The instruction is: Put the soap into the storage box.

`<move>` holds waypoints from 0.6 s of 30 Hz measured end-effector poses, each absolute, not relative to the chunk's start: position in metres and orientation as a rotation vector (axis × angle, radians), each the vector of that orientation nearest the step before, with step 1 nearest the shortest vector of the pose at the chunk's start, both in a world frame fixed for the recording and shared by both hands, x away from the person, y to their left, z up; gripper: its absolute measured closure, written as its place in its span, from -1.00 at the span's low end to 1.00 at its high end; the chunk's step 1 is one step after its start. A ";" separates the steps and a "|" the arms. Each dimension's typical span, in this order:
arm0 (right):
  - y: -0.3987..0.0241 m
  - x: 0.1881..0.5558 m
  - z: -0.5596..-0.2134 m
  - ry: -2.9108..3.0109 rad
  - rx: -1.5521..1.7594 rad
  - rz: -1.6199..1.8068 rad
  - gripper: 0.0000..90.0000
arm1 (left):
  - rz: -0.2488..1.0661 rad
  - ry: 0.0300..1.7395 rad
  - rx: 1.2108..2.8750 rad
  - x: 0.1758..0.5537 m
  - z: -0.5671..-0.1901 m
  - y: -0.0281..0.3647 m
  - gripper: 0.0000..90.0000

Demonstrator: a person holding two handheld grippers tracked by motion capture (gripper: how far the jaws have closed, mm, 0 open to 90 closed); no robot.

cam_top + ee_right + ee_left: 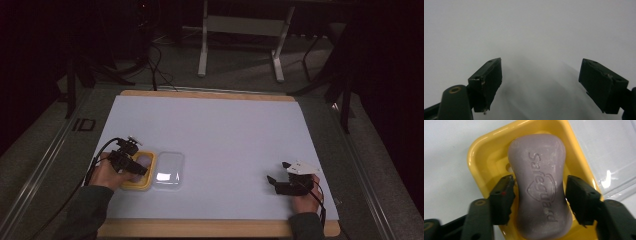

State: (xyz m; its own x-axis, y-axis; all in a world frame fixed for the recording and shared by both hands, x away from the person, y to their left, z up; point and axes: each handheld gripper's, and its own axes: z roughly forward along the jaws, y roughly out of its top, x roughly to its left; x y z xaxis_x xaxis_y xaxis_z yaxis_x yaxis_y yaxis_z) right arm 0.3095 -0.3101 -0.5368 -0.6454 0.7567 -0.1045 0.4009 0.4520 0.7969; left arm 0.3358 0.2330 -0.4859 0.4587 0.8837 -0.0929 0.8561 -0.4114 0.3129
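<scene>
Overhead view of a white table (225, 145) with a wooden edge; a person's two hands enter from 6 o'clock, each holding a two-jaw gripper.

Risks first, as judgement. The left gripper (540, 195) straddles the waist of a purple soap bar (540, 195), jaws spread, w/ a thin gap showing each side, so the pads aren't pressing. If the hand lifts off crooked, a jaw could snag the soap and drag it up the dish wall, or tip the light dish. The jaw at 3 o'clock sits right over the dish rim; a nudge there could shove the dish into the lid beside it. Soap is prob. slick, so any re-grip at the narrow waist may squirt it out toward one end.

Containers. A yellow soap dish (481, 157) sits at approx. 8 o'clock on the table, under the left gripper (131, 162). Inside it lies the soap, embossed face up, lengthwise, filling most of the tray; one drain hole peeks out beside it. A clear plastic lid (169, 171) lies flat just beside the dish at its 3 o'clock, touching or nearly so; nothing in it.

The right gripper (276, 172) rests at approx. 4 o'clock on the table, well apart from the dish, jaws spread wide and holding nothing, bare white surface below.
</scene>
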 end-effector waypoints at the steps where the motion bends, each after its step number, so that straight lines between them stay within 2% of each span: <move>1: -0.310 0.310 -0.537 2.257 0.970 1.064 -0.59 | 0.124 1.481 2.397 0.336 -0.486 0.233 -0.14; 7: -0.310 0.309 -0.537 2.258 0.969 1.061 -0.59 | 0.169 1.467 2.371 0.334 -0.476 0.237 -0.20; 18: -0.310 0.309 -0.537 2.258 0.969 1.061 -0.59 | 0.218 1.420 2.349 0.327 -0.461 0.239 -0.21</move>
State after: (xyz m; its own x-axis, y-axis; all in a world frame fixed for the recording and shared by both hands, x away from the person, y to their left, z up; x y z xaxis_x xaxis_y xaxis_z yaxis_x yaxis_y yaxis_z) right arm 0.3092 -0.3098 -0.5368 -0.6456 0.7562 -0.1065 0.4006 0.4541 0.7958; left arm 0.3266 0.2390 -0.4612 0.4759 0.8771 -0.0654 0.8173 -0.4135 0.4014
